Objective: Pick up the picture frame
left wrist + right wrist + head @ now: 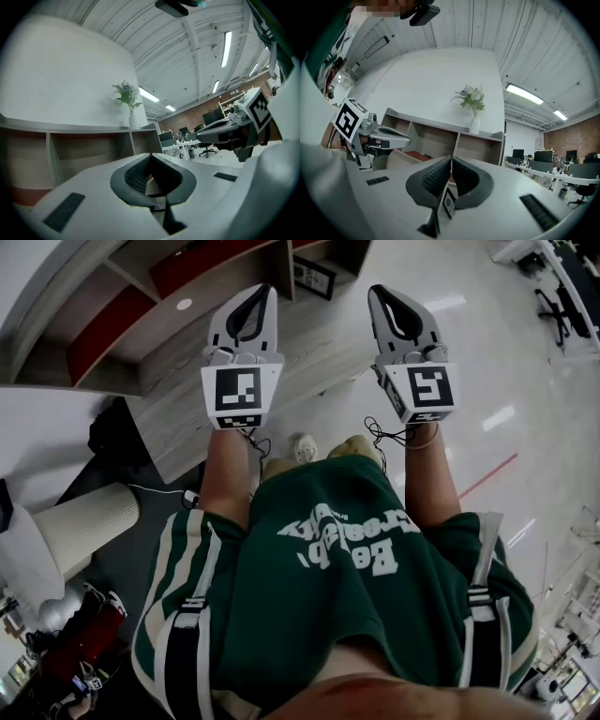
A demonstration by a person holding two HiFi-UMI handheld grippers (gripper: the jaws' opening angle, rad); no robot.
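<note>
Picture frame (314, 276) on the floor (469, 381) at the shelf unit's (178, 381) foot, well ahead of both jaws. Left gripper (266, 289) and right gripper (376, 289) clenched, empty, level, side by side.

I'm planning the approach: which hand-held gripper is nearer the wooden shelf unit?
Left. The left hand-held gripper is just right of the shelf unit, over the wood-grain strip; the right hand-held gripper is farther right, over the pale floor.
</note>
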